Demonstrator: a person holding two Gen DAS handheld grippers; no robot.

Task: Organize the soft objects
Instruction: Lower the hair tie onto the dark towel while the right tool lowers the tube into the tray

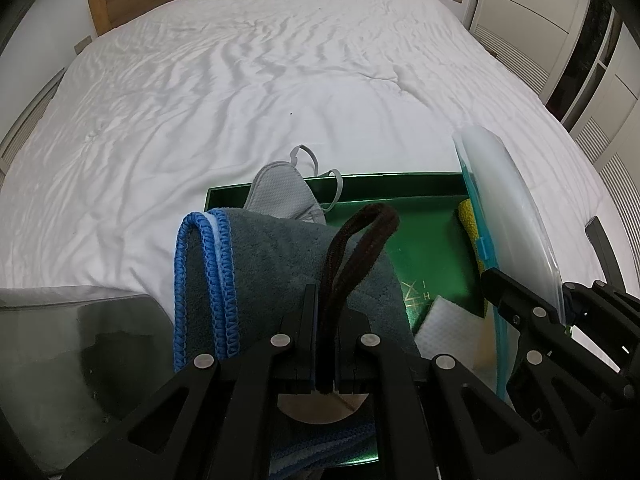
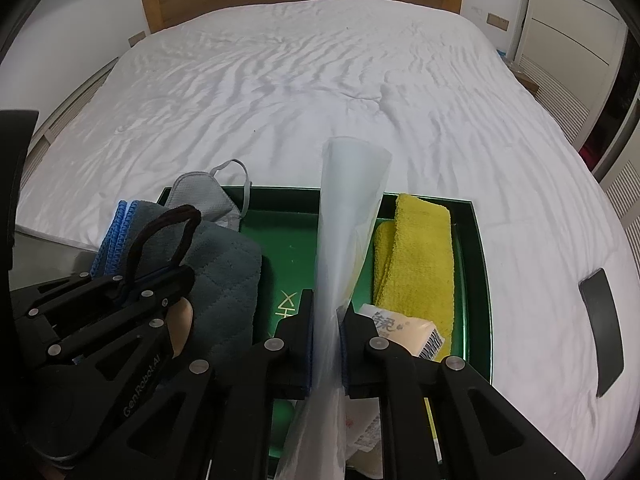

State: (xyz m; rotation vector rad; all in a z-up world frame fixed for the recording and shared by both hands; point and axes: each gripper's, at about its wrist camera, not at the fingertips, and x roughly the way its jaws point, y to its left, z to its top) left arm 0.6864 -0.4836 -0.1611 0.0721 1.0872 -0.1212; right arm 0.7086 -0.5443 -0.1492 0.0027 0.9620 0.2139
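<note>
Already well stocked, the shallow green tray [image 2: 478,264] sits at the near edge of a bed with a rumpled white sheet [image 2: 304,80]. A folded yellow towel [image 2: 416,256] lies along its right side, a white tissue packet [image 2: 404,330] rests in front of that, and a grey face mask [image 1: 280,192] hangs over the far left rim. The left hand-held gripper [image 1: 324,344] is clamped narrow on a dark brown fuzzy loop [image 1: 356,248] above a grey quilted cloth with blue stitched edging [image 1: 256,264], which drapes across the tray's left rim. The right hand-held gripper [image 2: 326,344] stands barely parted around a clear plastic zip bag with a blue seal [image 2: 348,208], held upright over the tray's middle. By the look of it, the cloth and bag remain to be settled. Bare green floor between cloth and towel offers room; the raised rims and the nearness of the two tools leave little margin. The far bed is free.
</note>
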